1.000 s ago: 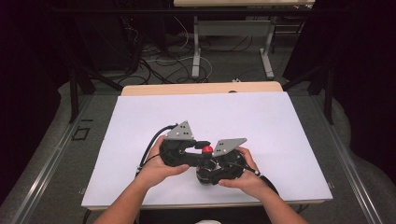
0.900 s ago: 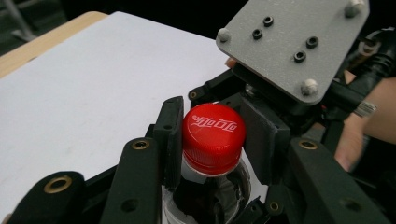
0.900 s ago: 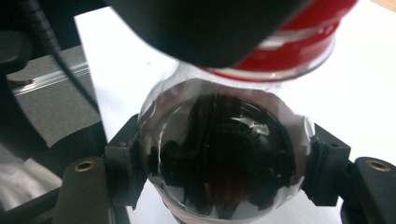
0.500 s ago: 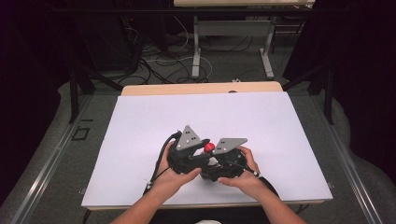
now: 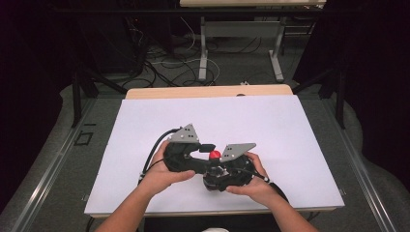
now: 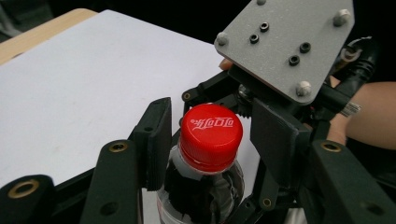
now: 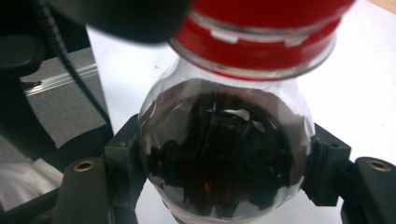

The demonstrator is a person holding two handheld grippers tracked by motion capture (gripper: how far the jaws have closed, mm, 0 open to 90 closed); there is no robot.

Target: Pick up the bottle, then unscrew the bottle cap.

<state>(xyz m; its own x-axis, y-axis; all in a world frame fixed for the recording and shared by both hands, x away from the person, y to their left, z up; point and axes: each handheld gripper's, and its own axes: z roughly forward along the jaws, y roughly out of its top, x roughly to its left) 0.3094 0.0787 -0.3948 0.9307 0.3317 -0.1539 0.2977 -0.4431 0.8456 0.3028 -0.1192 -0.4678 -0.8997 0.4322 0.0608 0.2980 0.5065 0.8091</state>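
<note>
Tongs first: right tongs (image 7: pixel 219 186) clamped on the bottle (image 7: pixel 224 158), one black jaw pressed to each side of its rounded shoulder, dark drink inside. Left tongs (image 6: pixel 210 140) sit around the red cap (image 6: pixel 211 129); left jaw beside it w/ a slim gap, right jaw set off a little, so apart, not pinching. Cap has white lettering on top, clear neck ring just under it.

Bottle is upright, held at the near-centre of the bench (image 5: pixel 290 125), closer to the near edge than the far one. From above, cap (image 5: pixel 214 155) shows as a red dot between the two grey plates. Left hand (image 5: pixel 162 176) and right hand (image 5: pixel 251 181) wrap the black bodies, both close together, forearms coming in from the near edge. Black cable loops off the left unit toward the left edge.

Bench top is white sheet; strip of bare wood along the far edge. Beyond: floor cables, metal frame legs.
</note>
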